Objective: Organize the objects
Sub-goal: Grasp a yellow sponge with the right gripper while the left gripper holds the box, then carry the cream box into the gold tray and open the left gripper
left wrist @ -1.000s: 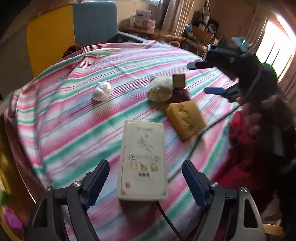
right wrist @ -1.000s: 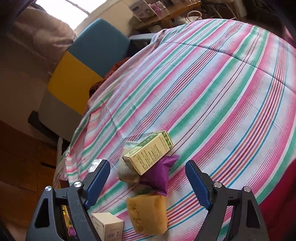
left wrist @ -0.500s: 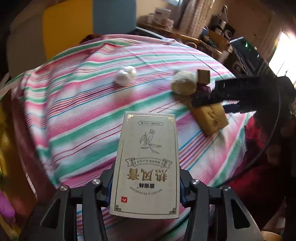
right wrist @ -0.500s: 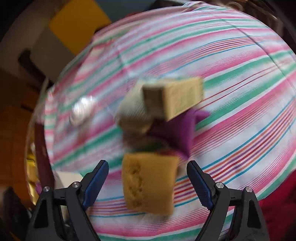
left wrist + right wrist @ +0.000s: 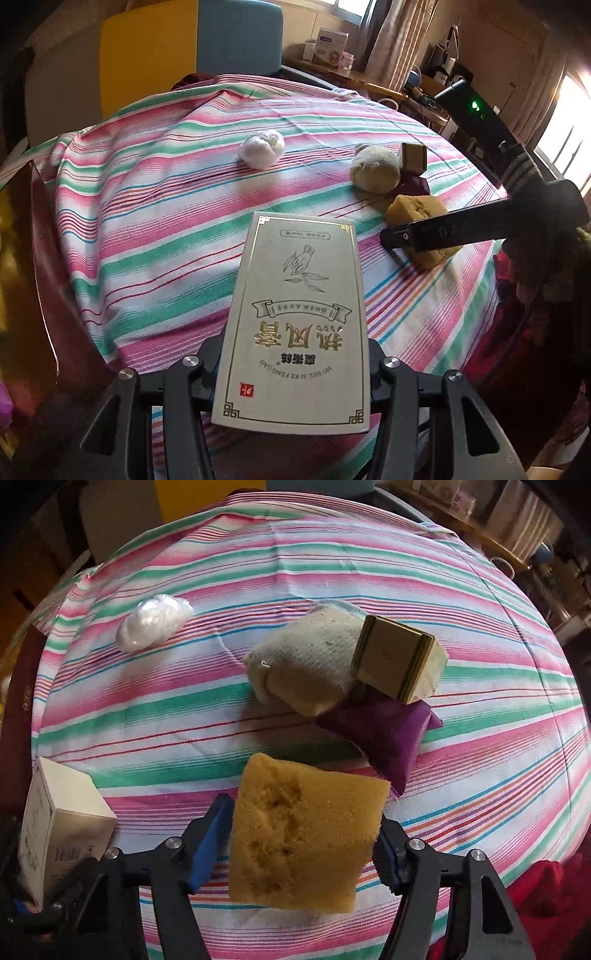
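Left gripper [image 5: 293,363]: I see it clamped on the white box [image 5: 295,325]; both pads press the box's long sides, and the printed face with gold lettering lies toward the camera, upside down.
Left jaw motion: the jaws came together within the past second and now hold steady on the box.
Right gripper [image 5: 301,843]: its jaws have just been closing with the yellow sponge [image 5: 304,838] between them. The right pad touches the sponge edge; the left pad [image 5: 208,843] stands just beside it, and I cannot confirm contact there.
Sponge position: near edge of the counter [image 5: 369,565], lying on the striped cloth; the left wrist view shows the right gripper's dark finger [image 5: 443,230] across it.
Purple pouch [image 5: 384,731]: just beyond the sponge, flat on the cloth.
Small green-edged box [image 5: 397,661]: tilted, resting on the pouch and leaning against the cream cloth bundle [image 5: 306,668].
White crumpled wad [image 5: 153,622]: alone, well apart to the left of the bundle.
White box, right wrist view: visible at lower left [image 5: 62,827], raised off the cloth.
Surroundings: a yellow and blue chair [image 5: 184,48] behind the counter.
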Motion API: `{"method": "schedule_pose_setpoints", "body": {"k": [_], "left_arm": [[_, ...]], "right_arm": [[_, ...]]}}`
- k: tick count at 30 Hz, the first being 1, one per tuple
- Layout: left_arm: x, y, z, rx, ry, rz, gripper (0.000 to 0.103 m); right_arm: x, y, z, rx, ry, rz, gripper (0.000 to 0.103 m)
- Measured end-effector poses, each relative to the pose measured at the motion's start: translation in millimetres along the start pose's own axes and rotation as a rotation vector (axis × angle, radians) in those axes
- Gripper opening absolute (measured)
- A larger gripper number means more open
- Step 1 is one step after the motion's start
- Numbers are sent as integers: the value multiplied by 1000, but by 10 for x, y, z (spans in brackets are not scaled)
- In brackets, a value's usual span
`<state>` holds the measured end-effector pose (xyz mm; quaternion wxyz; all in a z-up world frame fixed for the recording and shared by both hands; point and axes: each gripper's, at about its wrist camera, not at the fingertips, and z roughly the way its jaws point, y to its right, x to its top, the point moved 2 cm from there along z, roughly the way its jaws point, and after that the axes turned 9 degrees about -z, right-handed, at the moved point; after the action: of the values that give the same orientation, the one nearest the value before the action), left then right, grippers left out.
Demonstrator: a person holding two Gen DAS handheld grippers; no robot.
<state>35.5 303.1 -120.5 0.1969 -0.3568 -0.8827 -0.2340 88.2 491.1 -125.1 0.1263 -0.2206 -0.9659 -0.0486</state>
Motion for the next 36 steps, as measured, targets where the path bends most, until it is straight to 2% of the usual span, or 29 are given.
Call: {"method": "schedule_pose_setpoints", "body": {"k": [5,7,8,10,12,14,16,20,24,30,36], "left_arm": [[-36,5,-17,3,23,18,52],[-39,7,-17,4,27,19,52],[-40,6,-17,4,29,18,52],[-46,2,-22,2,32,16,52],[-57,0,-28,2,39,16,52],[-71,0,-39,4,48,15,52],[-82,-3,-61,12,56,10,52],[-71,-7,-148,9,60,-25,52],[-37,65,-317,2,108,-20,52],[13,89,-543,37,133,-33,52],[152,-20,-959,70,220,-75,52]], "right_arm": [[-38,26,-8,-13,11,-3,69],[-56,25,-39,-10,28,-11,64],[-56,8,-69,1,45,-23,56],[-53,-85,-131,72,85,-61,54],[-55,-238,-177,88,122,-135,54],[-88,-358,-104,91,98,-187,54],[-141,-509,-140,47,117,-248,55],[-153,-527,-150,56,113,-245,56],[-122,-586,-118,50,111,-255,57],[-155,-635,-93,33,120,-272,57],[-75,-715,-38,29,125,-278,57]]}}
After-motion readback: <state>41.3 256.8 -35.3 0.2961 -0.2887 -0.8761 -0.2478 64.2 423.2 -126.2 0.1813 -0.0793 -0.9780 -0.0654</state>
